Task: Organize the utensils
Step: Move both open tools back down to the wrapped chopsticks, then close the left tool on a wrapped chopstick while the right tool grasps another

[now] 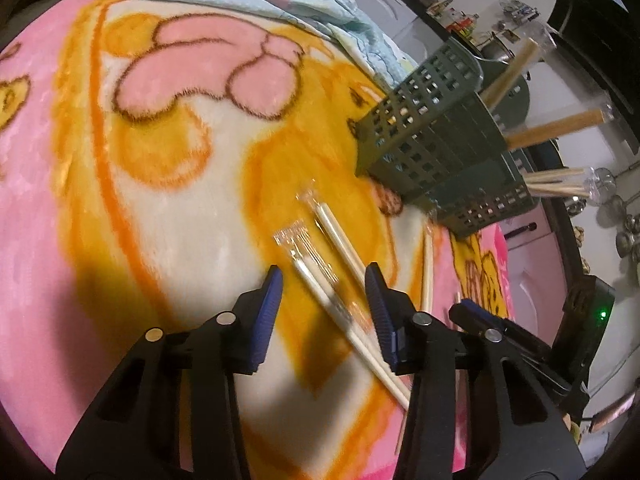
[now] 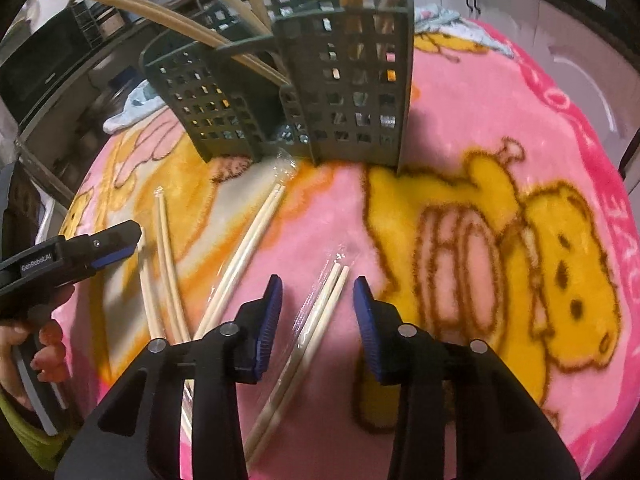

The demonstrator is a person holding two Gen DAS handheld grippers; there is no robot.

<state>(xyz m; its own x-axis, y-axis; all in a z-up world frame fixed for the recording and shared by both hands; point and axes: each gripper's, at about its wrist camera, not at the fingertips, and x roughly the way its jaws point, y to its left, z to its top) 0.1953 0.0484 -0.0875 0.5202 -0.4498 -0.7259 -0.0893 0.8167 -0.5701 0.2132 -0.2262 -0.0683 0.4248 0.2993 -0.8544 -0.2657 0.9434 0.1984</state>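
Downward both tilt: left gripper (image 1: 324, 292) and right gripper (image 2: 318, 304) spread astride wrapped chopsticks (image 2: 316, 312).

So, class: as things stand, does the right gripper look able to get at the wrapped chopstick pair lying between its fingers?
Probably yes. The right gripper straddles the wrapped chopstick pair on the blanket, jaws apart either side, nothing lying over it.

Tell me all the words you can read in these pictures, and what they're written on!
"GenRobot.AI": on a small label on the side of the left gripper, in the right wrist view.
Big pink letters along the edge of the blanket: cut off and blurred, not readable.
Labels on the things on the far shelves: too small to read.
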